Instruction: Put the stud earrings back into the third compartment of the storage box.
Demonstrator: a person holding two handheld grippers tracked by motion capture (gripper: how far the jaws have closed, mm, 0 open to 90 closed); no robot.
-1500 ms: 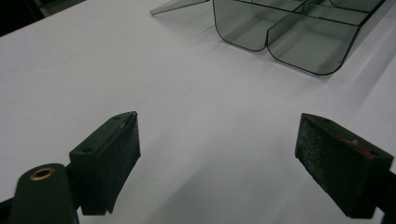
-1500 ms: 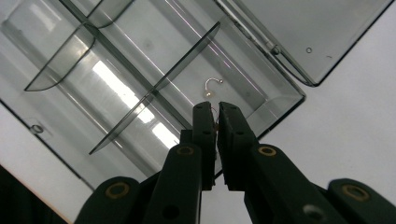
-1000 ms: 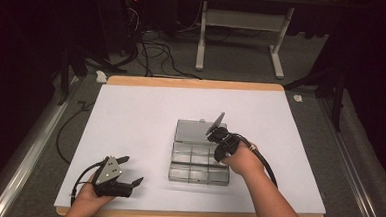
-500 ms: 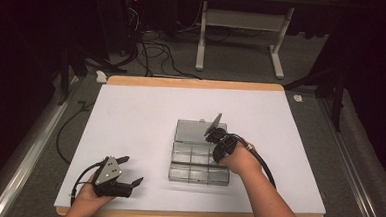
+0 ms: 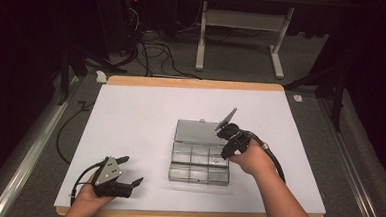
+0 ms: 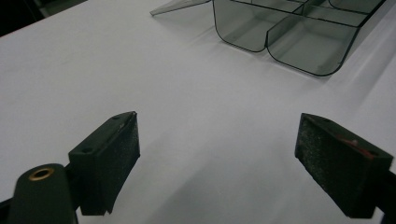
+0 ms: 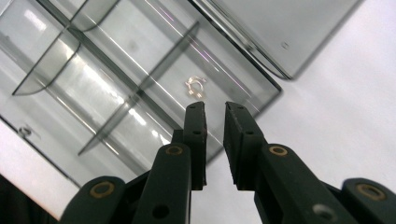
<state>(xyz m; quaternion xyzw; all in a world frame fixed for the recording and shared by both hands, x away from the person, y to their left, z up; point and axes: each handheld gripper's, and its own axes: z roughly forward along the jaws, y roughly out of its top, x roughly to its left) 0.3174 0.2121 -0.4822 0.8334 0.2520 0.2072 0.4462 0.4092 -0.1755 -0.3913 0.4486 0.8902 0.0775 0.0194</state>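
A clear plastic compartment box (image 5: 198, 161) lies in the middle of the white sheet, its lid (image 5: 195, 131) folded flat on the far side. My right gripper (image 5: 226, 149) hovers over the box's right end. In the right gripper view its fingertips (image 7: 215, 108) stand a narrow gap apart with nothing between them, just above a small clear ring-like piece (image 7: 196, 86) lying in a compartment. My left gripper (image 5: 131, 170) rests near the front left of the table, wide open (image 6: 224, 154) and empty, pointing toward the box (image 6: 299, 42).
The white sheet (image 5: 130, 120) covers the wooden table (image 5: 192, 83). Cables and a stand's legs (image 5: 239, 41) lie on the floor beyond the far edge. A metal rail (image 5: 23, 149) runs along the left side.
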